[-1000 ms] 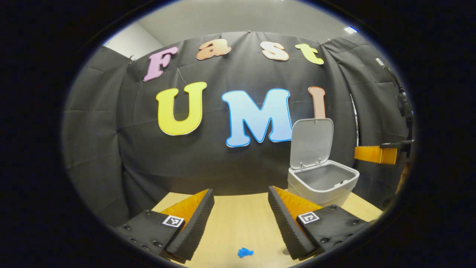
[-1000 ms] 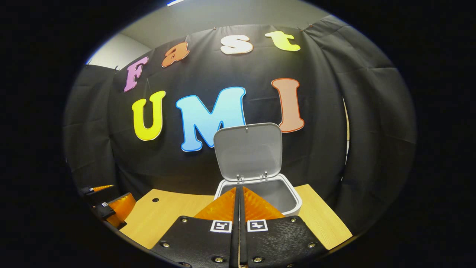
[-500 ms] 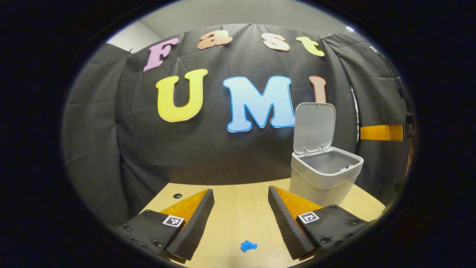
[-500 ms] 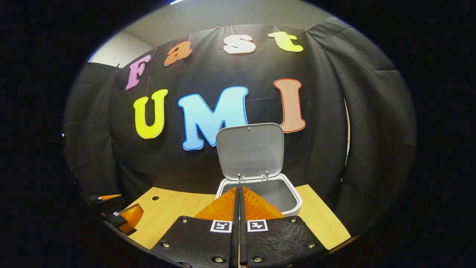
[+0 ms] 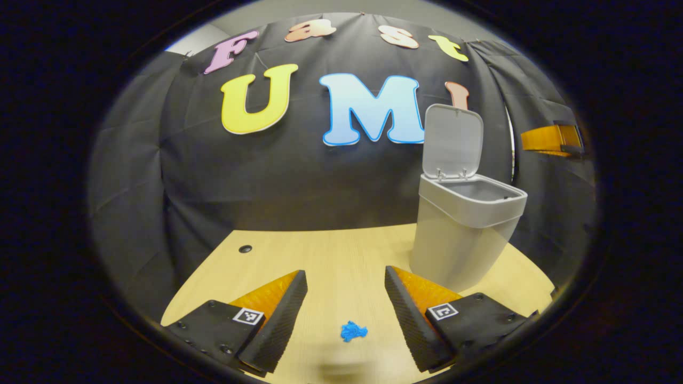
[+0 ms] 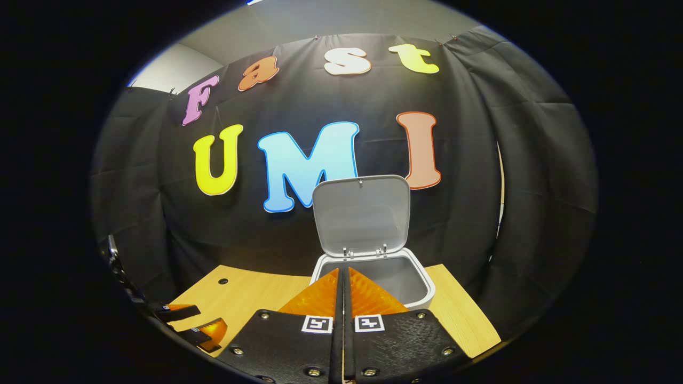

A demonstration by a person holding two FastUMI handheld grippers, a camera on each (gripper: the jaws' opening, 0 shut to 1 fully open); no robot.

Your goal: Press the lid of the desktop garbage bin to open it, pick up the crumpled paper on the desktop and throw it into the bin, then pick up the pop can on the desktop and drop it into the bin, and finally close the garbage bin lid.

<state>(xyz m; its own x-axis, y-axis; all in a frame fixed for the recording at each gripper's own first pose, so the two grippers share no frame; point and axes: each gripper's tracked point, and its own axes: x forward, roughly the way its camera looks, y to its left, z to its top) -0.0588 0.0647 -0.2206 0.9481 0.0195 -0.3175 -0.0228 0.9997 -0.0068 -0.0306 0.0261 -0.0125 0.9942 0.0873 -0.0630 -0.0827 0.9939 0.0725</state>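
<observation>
The grey desktop bin (image 5: 460, 234) stands at the right of the left gripper view, its lid (image 5: 453, 141) raised upright at the back. A small blue crumpled paper (image 5: 353, 331) lies on the wooden desk (image 5: 331, 256), near and low between the fingers of my left gripper (image 5: 345, 272), which is open with nothing in it. My right gripper (image 6: 343, 271) is shut with nothing held, hovering just in front of the bin's open mouth (image 6: 397, 280), with the lid (image 6: 363, 216) facing it. The right gripper (image 5: 549, 140) hangs level with the lid, right of the bin. The left gripper (image 6: 195, 326) sits low at the desk's left.
A small round hole (image 5: 245, 248) marks the desk's far left corner. The black cloth wall runs close behind the bin and along both sides. The desk's right edge lies just past the bin (image 6: 421, 282).
My left gripper has sunk toward the desk, so the bin now stands higher in its view and the blue paper lies a little farther in. The right gripper has barely moved.
</observation>
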